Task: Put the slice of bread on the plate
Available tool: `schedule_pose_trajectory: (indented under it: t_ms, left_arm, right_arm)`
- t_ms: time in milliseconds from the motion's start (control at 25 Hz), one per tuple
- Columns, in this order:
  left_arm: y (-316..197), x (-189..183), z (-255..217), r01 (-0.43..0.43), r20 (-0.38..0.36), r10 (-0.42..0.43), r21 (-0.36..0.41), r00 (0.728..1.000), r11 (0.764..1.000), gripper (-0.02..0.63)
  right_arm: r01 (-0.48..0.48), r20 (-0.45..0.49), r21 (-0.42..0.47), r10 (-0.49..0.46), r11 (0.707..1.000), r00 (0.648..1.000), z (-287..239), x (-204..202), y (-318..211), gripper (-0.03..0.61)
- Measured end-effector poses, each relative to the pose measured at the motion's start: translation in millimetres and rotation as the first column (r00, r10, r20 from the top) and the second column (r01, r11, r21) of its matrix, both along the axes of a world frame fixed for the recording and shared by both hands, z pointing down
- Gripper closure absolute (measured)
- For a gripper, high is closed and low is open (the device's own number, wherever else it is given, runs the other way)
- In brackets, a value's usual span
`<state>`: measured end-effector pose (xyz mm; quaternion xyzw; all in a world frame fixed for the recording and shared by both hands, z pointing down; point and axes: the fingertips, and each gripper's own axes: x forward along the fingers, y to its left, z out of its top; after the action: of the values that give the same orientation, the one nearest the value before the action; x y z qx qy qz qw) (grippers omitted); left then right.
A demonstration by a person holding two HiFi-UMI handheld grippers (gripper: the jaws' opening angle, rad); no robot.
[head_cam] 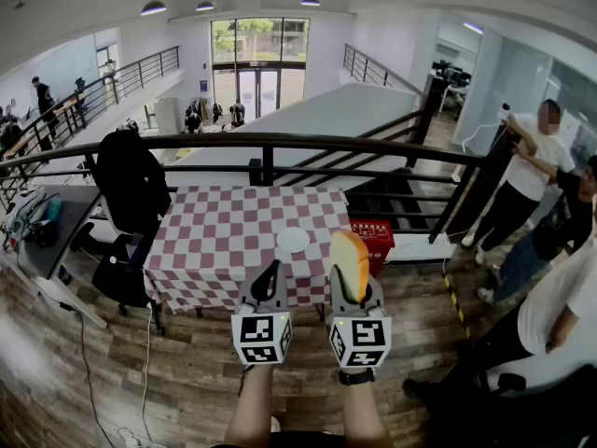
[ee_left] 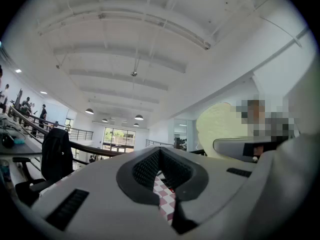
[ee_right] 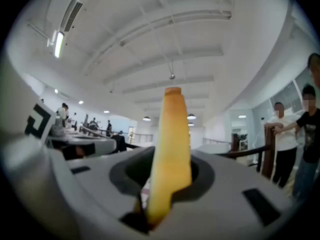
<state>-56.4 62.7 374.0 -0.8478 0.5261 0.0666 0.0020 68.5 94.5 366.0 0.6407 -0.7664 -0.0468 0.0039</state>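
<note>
A table with a red-and-white checked cloth (head_cam: pixel 219 236) stands ahead, and a small white plate (head_cam: pixel 293 240) lies near its front right corner. My right gripper (head_cam: pixel 351 286) is shut on a slice of bread (head_cam: pixel 350 261), held upright on edge in the air, in front of and just right of the plate. In the right gripper view the bread (ee_right: pixel 171 149) rises from between the jaws, crust on top. My left gripper (head_cam: pixel 270 271) hovers beside it with nothing in it, jaws together. The left gripper view shows the bread's (ee_left: pixel 220 128) pale face at the right.
A red box (head_cam: pixel 374 236) sits at the table's right end. A black chair draped with a dark jacket (head_cam: pixel 131 187) stands left of the table, next to a desk (head_cam: pixel 42 236). A dark railing (head_cam: pixel 280 143) runs behind. People (head_cam: pixel 532 189) stand at the right.
</note>
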Motion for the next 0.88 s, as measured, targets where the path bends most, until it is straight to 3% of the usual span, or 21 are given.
schedule_pose_trajectory:
  t_ms: [360, 560, 880]
  left_arm:
    - [-25, -36, 20, -0.030, 0.026, 0.031, -0.023, 0.999, 0.999, 0.598]
    - [-41, -45, 51, -0.052, 0.004, 0.053, -0.073, 0.999, 0.996, 0.598]
    - [-90, -41, 72, -0.081, 0.020, 0.083, -0.092, 0.996, 0.993, 0.598]
  right_arm:
    - [-0.040, 0.045, -0.038, 0.042, 0.998, 0.998, 25, -40, -28, 0.476]
    - [-0.038, 0.010, -0.085, 0.039, 0.996, 0.999, 50, -65, -41, 0.476]
    - [-0.068, 0.081, -0.117, 0.078, 0.991, 0.994, 71, -63, -95, 0.476]
